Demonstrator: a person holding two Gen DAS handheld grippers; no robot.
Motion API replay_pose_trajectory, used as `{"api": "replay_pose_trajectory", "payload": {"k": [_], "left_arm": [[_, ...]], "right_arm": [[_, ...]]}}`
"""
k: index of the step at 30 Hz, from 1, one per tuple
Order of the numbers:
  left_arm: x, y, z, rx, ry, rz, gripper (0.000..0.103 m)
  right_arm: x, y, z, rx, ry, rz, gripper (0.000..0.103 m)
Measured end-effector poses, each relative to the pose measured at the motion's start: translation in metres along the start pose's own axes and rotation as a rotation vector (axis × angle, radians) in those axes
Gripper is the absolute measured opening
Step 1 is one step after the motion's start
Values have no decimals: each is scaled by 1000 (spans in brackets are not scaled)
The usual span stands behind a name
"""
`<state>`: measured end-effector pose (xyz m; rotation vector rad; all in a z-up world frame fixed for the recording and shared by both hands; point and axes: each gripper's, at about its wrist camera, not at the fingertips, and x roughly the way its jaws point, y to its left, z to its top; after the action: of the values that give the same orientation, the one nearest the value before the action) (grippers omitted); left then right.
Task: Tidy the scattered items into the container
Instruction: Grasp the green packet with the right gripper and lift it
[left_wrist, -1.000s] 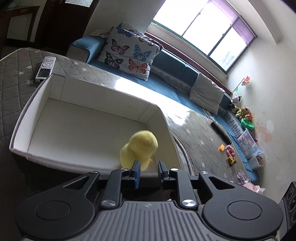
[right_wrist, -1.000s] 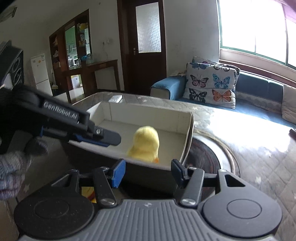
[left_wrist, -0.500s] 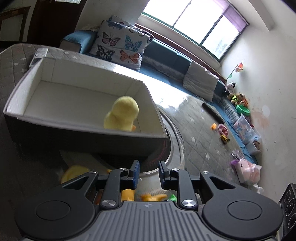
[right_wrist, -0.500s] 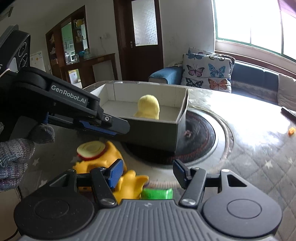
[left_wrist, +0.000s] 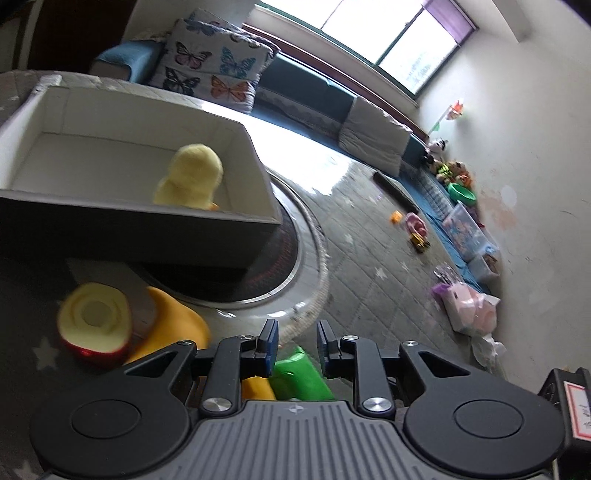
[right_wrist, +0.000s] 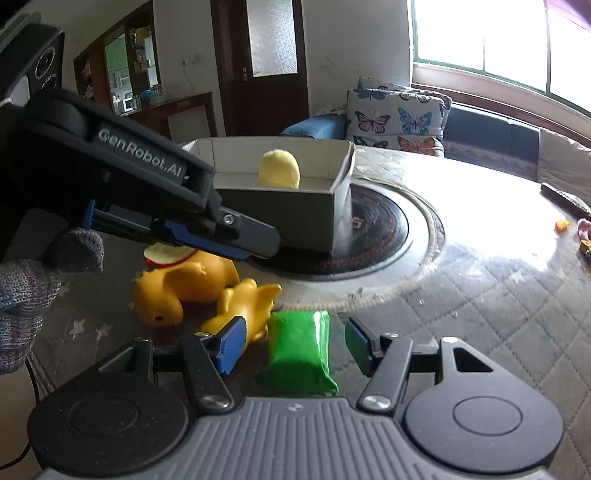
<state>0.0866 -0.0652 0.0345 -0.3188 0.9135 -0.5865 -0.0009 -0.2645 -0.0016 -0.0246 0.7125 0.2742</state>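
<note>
A grey box (left_wrist: 140, 229) with a white inside holds a yellow plush chick (left_wrist: 190, 177); both show in the right wrist view, box (right_wrist: 280, 218), chick (right_wrist: 279, 170). In front of the box lie a cut apple toy (left_wrist: 96, 323), a large orange rubber duck (right_wrist: 184, 284), a smaller yellow duck (right_wrist: 245, 301) and a green packet (right_wrist: 299, 350). My right gripper (right_wrist: 293, 345) is open with its jaws on either side of the green packet. My left gripper (left_wrist: 294, 345) is open and empty above the toys; it shows in the right wrist view (right_wrist: 240, 236).
The box sits partly on a round black hotplate (right_wrist: 373, 236) set in a quilted table cover (right_wrist: 480, 295). A remote (right_wrist: 565, 199) and small toys (left_wrist: 415, 229) lie further off. A sofa with a butterfly pillow (left_wrist: 210, 77) stands behind.
Both grippers pulled back and down from the box toward the toys in front of it. The right gripper now straddles the green packet. The chick stays in the box.
</note>
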Motion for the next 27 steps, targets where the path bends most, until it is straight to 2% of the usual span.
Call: {"api": "replay_pose_trajectory", "payload": {"k": [6, 12, 27], "left_arm": [[12, -8, -6, 11, 36, -26, 25], [23, -9, -6, -8, 71, -36, 25], [54, -14, -4, -4, 136, -36, 29]], "right_arm": [[5, -3, -8, 10, 31, -14, 59], [5, -7, -11, 33, 44, -4, 46], [-4, -26, -18, 80, 48, -40, 44]]}}
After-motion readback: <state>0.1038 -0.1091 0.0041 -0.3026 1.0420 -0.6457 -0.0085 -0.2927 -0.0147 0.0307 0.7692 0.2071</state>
